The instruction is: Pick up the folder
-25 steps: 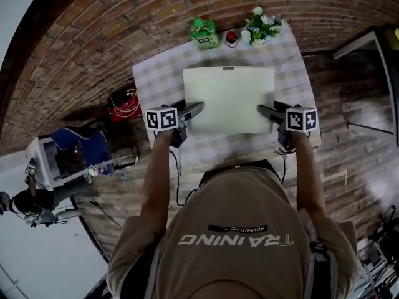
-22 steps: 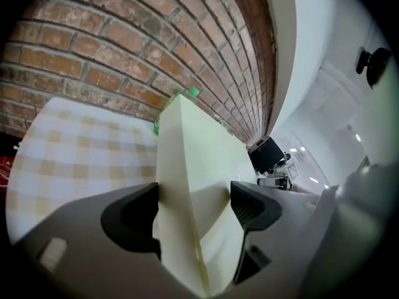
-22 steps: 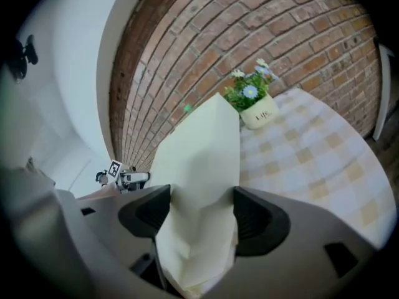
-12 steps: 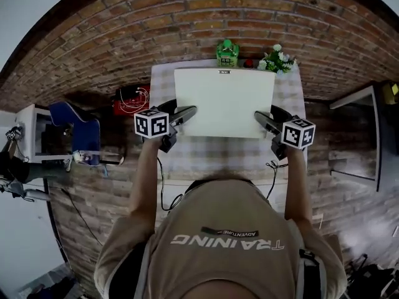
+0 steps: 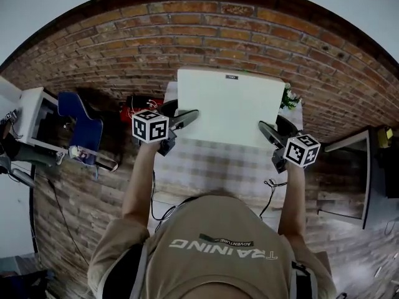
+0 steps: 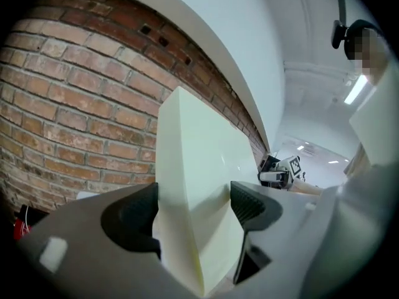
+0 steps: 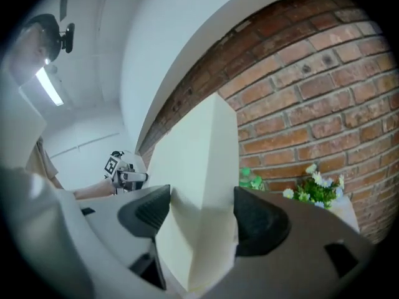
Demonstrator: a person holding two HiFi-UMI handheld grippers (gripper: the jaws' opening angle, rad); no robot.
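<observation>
A pale cream folder (image 5: 227,106) hangs lifted above the checked table (image 5: 212,167), tilted up toward the brick wall. My left gripper (image 5: 187,115) is shut on its left edge, and my right gripper (image 5: 269,130) is shut on its right edge. In the left gripper view the folder (image 6: 196,198) fills the gap between the black pads (image 6: 134,220). The right gripper view shows the folder (image 7: 196,210) pinched the same way, with the other gripper (image 7: 121,170) far beyond it.
A flower bunch (image 7: 318,189) and a green item (image 7: 249,180) stand at the table's far edge by the brick wall (image 5: 206,30). A blue chair (image 5: 78,120) and a red object (image 5: 136,104) are to the left on the wooden floor.
Both grippers have raised the folder off the table and tilted it up. It now covers the green item and the small bottle in the head view.
</observation>
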